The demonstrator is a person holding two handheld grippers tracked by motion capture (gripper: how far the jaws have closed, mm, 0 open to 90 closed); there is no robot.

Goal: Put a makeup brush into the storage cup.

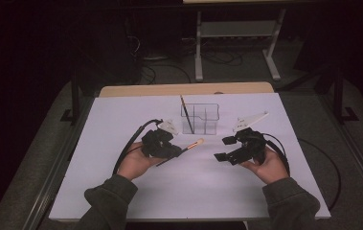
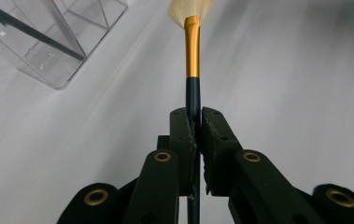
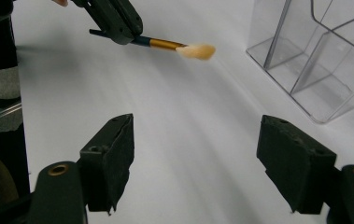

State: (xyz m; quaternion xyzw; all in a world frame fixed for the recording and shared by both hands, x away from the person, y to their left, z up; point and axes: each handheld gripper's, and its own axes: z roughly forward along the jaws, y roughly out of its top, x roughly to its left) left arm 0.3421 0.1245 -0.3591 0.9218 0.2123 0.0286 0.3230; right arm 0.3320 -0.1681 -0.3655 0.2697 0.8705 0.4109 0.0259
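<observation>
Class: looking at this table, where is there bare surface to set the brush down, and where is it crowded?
Free: the white table left of the clear organizer, and the strip nearest the sleeves. Crowded: around the organizer and between the left hand-held gripper gripping the makeup brush and the right hand-held gripper.

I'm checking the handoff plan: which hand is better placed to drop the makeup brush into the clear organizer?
Left. The left gripper is already shut on the makeup brush, bristles pointing toward the clear organizer. The right gripper is open with nothing between its jaws.

Brush (image 2: 192,56) bristle tip cut off at top edge; clear organizer (image 2: 53,37) beside it cropped too.
</observation>
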